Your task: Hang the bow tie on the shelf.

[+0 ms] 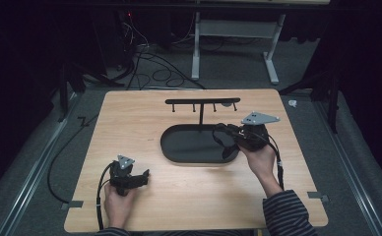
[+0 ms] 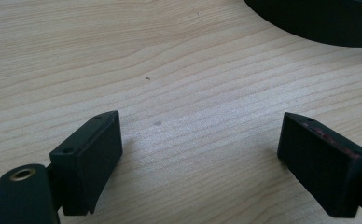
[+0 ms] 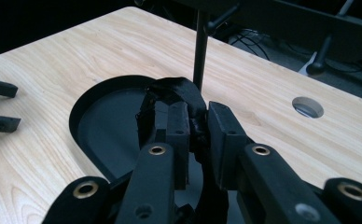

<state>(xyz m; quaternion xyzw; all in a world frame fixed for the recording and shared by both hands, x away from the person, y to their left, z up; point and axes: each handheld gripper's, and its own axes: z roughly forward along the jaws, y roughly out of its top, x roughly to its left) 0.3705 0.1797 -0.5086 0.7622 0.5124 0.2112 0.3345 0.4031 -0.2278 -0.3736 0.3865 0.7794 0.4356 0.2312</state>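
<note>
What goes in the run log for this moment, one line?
left gripper: open, over bare table | right gripper: shut on black strap, above tray | rack: behind tray

Overhead looks forward; gripper views (close) share tray (image 3: 90,100).

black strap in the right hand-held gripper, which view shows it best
The right gripper view: the black strap sits close up, pinched between the jaws of the right hand-held gripper and looping above the tray. The high view shows it as a small dark loop.
</note>
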